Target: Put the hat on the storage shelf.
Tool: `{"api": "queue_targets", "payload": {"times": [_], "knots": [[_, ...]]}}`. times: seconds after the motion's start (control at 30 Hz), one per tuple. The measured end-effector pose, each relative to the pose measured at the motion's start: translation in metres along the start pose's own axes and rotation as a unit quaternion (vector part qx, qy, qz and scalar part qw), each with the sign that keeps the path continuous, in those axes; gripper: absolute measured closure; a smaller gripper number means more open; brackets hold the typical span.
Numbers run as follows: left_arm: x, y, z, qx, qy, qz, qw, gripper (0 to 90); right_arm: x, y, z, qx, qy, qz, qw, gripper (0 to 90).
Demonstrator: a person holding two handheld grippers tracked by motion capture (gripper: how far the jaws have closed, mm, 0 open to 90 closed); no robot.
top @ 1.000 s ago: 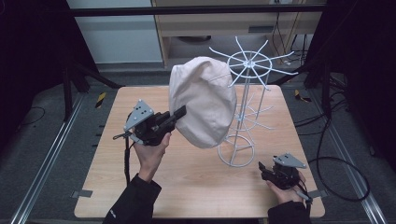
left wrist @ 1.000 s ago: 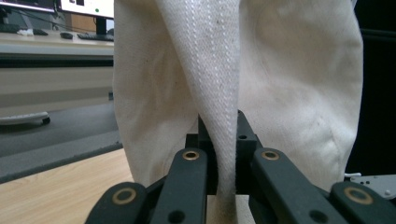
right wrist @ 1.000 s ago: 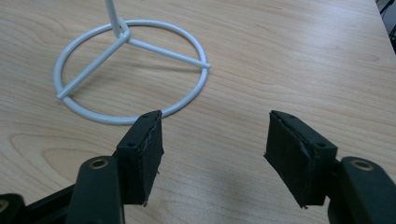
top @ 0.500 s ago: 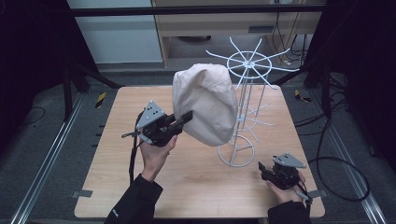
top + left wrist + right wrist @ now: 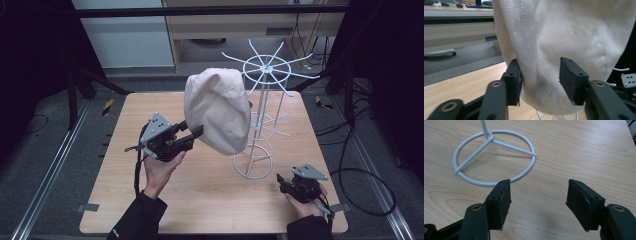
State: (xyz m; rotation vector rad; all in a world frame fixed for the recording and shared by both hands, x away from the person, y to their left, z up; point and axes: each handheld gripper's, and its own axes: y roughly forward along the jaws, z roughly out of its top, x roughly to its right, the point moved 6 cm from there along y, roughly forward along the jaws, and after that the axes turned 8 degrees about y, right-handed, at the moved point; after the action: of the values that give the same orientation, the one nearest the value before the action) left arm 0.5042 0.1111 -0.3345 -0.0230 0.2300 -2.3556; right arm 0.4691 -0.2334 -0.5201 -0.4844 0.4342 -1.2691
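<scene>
A cream fabric hat (image 5: 217,110) hangs from an arm of the white wire rack (image 5: 266,75) over the wooden table (image 5: 130,210). My left gripper (image 5: 194,129) is at the hat's lower left edge. In the left gripper view the hat (image 5: 564,37) sags between the jaws of the left gripper (image 5: 540,80); they have just been opening, and the right pad stands off the cloth. My right gripper (image 5: 282,181) rests low at the table's front right, open with nothing in it. In the right gripper view my right gripper (image 5: 539,195) points at the rack's ring base (image 5: 494,157).
The rack's spokes (image 5: 295,75) spread out at the top, and its ring base (image 5: 253,166) stands on the table right of centre. Bare wood lies left of and in front of the rack. Dark floor, metal rails (image 5: 45,180) and cables (image 5: 360,175) surround the table.
The left gripper's jaws, shut on the hat's edge a second ago, have spread apart. The hat has stayed on the rack. The right gripper has not moved.
</scene>
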Motion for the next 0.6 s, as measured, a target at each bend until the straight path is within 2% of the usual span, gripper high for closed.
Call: {"api": "queue_targets", "payload": {"times": [0.23,0.3,0.33,0.4,0.47,0.5,0.6], "knots": [[-0.012,-0.019,-0.005,0.001,-0.010,0.012,0.9999,44.1,0.000,0.000,0.000,0.000,0.002,-0.001,1.0000,35.9],[-0.020,-0.028,-0.011,-0.009,-0.011,0.027,0.9995,43.0,0.000,0.000,0.000,0.000,0.001,-0.001,1.0000,35.9],[-0.020,-0.028,-0.011,-0.009,-0.011,0.027,0.9995,42.4,0.000,0.000,0.000,0.001,0.001,-0.001,1.0000,35.9],[-0.028,-0.037,-0.020,-0.019,-0.011,0.044,0.9988,41.3,0.000,0.000,0.000,0.001,0.001,-0.002,1.0000,35.5],[-0.031,-0.040,-0.024,-0.022,-0.012,0.048,0.9985,39.8,0.000,0.000,0.000,0.001,0.002,-0.002,1.0000,35.1],[-0.038,-0.046,-0.033,-0.034,-0.010,0.060,0.9976,39.3,0.000,0.000,0.000,0.002,0.002,-0.002,1.0000,35.0],[-0.045,-0.052,-0.044,-0.046,-0.010,0.070,0.9964,37.6,0.000,0.000,0.000,0.001,0.003,-0.003,1.0000,34.1]]}}
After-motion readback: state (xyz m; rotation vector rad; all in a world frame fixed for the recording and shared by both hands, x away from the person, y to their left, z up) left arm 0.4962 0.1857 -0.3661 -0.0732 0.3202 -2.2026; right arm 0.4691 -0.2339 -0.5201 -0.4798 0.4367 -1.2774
